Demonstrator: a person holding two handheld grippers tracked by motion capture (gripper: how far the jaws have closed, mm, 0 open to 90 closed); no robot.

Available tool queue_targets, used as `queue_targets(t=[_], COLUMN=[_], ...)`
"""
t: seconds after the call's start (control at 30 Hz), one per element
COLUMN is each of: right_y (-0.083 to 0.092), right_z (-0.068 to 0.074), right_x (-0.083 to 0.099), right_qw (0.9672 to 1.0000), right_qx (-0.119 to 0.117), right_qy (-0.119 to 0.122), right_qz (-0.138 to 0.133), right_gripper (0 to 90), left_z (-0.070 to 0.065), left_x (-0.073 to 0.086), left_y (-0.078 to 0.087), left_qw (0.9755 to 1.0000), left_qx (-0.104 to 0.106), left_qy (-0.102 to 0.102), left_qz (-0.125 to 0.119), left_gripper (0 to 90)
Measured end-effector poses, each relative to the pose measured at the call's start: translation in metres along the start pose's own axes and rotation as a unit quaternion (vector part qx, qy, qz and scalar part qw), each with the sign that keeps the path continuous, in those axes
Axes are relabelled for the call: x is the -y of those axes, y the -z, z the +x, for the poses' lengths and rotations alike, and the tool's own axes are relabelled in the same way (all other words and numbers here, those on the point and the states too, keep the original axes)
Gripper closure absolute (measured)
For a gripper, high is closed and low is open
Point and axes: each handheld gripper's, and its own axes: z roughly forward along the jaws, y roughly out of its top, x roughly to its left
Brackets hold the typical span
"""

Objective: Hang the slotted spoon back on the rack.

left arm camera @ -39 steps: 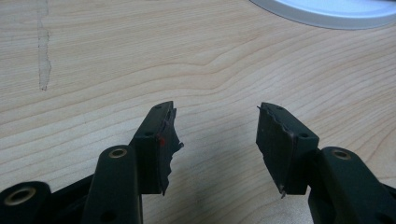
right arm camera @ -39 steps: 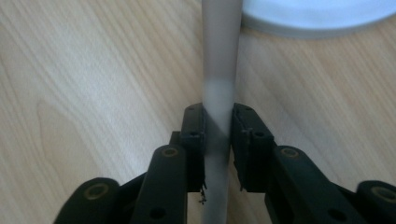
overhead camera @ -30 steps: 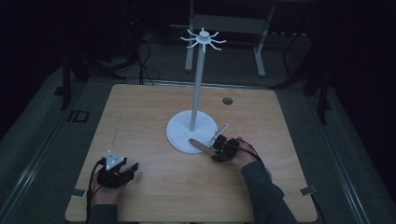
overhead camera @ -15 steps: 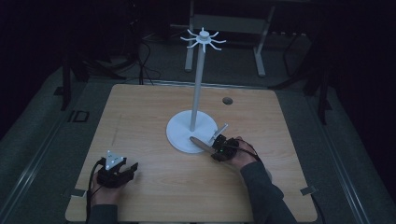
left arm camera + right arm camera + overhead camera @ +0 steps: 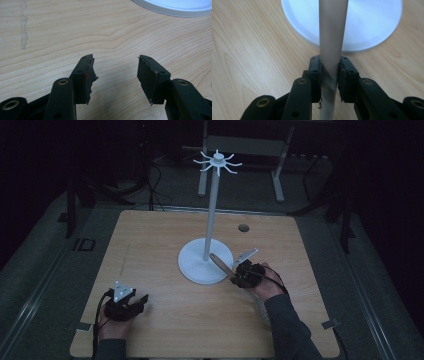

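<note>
Since a second ago the right tongs (image 5: pixel 234 279), clenching the grey rod (image 5: pixel 332 50), rose slightly; the left tongs (image 5: pixel 115 75) stay released.

A: What do the hand-held tools look like?
B: Both black. Left gripper (image 5: pixel 142 301) has a grey 3-cornered plate w/ pale dots on top, plus a black cable. Brass-ringed screw holes on the arms, jagged pads on the fingers (image 5: pixel 86 75), one tiny red mark.
A: And the right gripper (image 5: pixel 329 75)?
B: Same build. Dark long sleeves on both forearms.
</note>
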Motion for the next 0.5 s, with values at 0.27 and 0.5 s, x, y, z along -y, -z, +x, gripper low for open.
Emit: queue_targets(t=[0.27,0.5], right_y=[0.018,0.034], right_z=[-0.004,-0.006], right_x=[0.001,0.001], right_qw=[0.9983,0.9945], right_qx=[0.014,0.026], right_qy=[-0.020,-0.026], right_qz=[-0.054,-0.098], right_gripper=[74.4,74.4], left_z=[0.000,0.000], left_x=[0.000,0.000], left_y=[0.000,0.000], left_qw=[1.0000,1.0000], left_qx=[-0.001,-0.001], left_qy=[0.002,0.001], left_qz=[-0.002,-0.001], left_gripper=[47.1,47.1])
